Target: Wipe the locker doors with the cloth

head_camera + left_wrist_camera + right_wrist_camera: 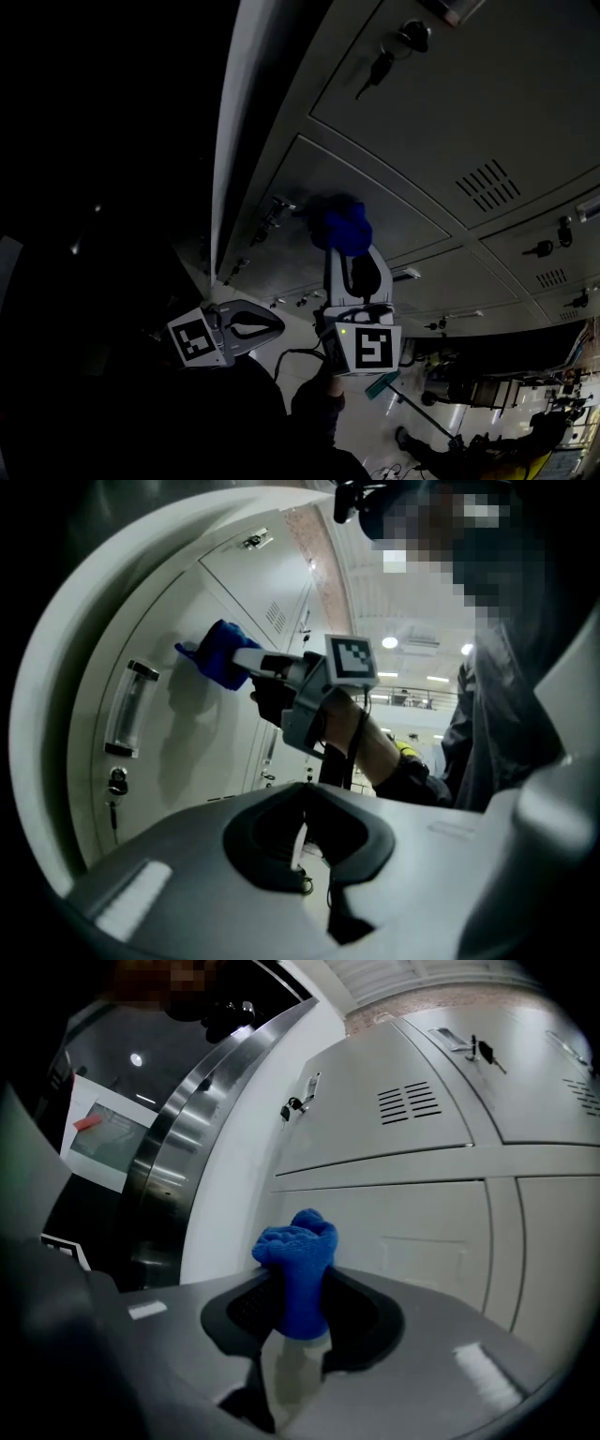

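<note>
Right gripper [298, 1314] clamps the blue cloth [298, 1258], which appears to touch the locker door [394, 202]. Left gripper [298, 841] hangs near, jaws together, empty. Advise flat, even pressure and overlapping strokes.

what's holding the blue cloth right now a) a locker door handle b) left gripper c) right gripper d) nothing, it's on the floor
c: the right gripper has its jaws clamped on the blue cloth, while the left gripper is shut with nothing in it.
</note>
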`<state>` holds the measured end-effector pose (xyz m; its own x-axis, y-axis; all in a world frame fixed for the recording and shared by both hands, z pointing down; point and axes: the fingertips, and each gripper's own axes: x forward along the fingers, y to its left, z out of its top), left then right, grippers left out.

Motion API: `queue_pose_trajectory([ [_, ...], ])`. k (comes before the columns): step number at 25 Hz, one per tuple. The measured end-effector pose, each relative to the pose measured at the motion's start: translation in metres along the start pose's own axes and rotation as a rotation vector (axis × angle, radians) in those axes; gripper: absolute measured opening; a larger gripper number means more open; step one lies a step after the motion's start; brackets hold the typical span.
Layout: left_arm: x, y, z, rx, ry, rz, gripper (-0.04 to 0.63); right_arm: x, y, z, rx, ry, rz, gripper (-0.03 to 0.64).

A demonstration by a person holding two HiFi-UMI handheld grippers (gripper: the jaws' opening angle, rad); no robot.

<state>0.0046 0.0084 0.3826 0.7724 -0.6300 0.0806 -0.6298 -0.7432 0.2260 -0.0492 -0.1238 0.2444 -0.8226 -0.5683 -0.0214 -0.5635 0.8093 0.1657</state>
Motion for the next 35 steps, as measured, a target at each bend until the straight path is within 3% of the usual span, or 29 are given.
queue_pose_trajectory([
  [10, -0.042, 0.027, 0.007, 0.014, -0.005, 0.038, 0.0, 0.058, 0.067, -0.015, 0.018, 0.044, 0.126, 0.118],
  [14, -0.048, 0.031, 0.008, 0.019, -0.006, 0.038, 0.0, 0.07, 0.075, -0.026, 0.025, 0.069, 0.131, 0.118],
  [24, -0.029, 0.02, 0.007, 0.02, 0.0, 0.01, 0.0, 0.047, 0.045, -0.032, 0.011, 0.085, 0.077, 0.118],
  [35, 0.023, -0.011, -0.001, 0.008, 0.024, -0.019, 0.0, -0.011, -0.029, -0.045, 0.034, 0.09, -0.016, 0.12],
])
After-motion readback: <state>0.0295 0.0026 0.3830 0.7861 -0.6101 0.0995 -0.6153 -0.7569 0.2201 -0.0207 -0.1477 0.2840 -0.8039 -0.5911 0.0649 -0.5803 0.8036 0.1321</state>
